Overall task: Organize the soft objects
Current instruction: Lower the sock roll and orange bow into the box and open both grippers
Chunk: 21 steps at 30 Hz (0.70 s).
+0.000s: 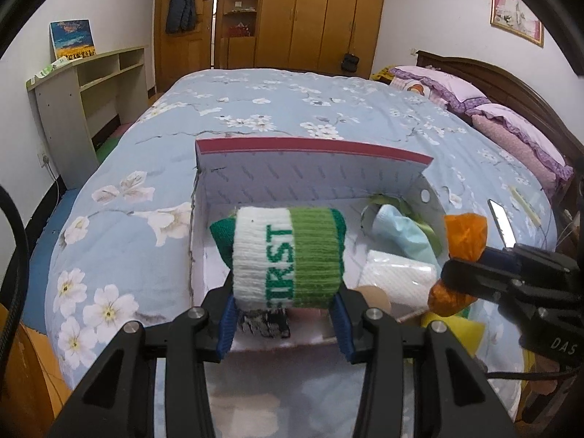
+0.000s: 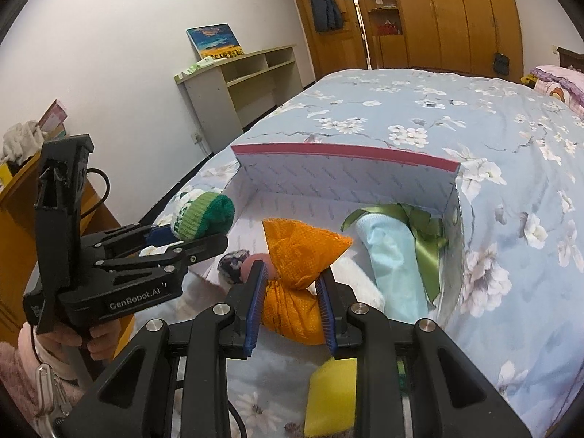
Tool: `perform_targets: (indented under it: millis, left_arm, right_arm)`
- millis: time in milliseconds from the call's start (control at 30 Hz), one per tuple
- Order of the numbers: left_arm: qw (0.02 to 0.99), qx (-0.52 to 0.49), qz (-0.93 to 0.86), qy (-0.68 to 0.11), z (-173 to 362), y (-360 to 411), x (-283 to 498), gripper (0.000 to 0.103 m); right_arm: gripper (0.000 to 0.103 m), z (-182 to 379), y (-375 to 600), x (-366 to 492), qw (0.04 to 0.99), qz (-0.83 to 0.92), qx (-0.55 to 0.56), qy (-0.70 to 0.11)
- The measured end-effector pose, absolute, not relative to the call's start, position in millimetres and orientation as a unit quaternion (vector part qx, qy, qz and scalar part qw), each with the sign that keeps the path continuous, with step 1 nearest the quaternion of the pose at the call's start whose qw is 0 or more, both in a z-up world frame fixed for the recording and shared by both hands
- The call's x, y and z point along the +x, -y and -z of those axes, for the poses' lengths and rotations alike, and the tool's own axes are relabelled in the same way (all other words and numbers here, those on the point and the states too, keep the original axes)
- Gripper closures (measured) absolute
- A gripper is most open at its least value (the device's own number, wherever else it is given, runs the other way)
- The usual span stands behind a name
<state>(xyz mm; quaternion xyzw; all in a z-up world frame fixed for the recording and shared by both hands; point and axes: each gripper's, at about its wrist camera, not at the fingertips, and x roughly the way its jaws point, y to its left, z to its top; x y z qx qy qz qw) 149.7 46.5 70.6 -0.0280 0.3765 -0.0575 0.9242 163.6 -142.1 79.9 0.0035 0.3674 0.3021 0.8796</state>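
My left gripper [image 1: 284,314] is shut on a rolled white-and-green knit sock [image 1: 288,259] and holds it over the near edge of an open cardboard box [image 1: 310,173] on the bed. It also shows in the right wrist view [image 2: 204,213]. My right gripper [image 2: 292,288] is shut on an orange mesh pouch [image 2: 295,255] at its tied neck, above the box's near side. The pouch shows at the right of the left wrist view [image 1: 465,235]. Inside the box lie a light blue cloth [image 2: 392,262], a green ribbon [image 2: 427,241], a white roll [image 1: 398,279] and a dark speckled ball [image 2: 231,266].
The box sits on a blue floral bedspread [image 1: 255,109]. A yellow sponge [image 2: 332,398] lies on the bed under my right gripper. Purple pillows [image 1: 511,135] lie by the headboard. A desk shelf [image 1: 91,84] and wooden wardrobes [image 1: 321,14] stand beyond the bed.
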Motion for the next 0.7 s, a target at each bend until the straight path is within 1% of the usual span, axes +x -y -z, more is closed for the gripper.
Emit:
perform_targets:
  millis: [700]
  left_arm:
    - [0.917,-0.034,0.038,-0.396,-38,-50,192,0.057]
  right_arm:
    - [0.075,-53,117,211,0.88,-0.277,-0.02,-0.386]
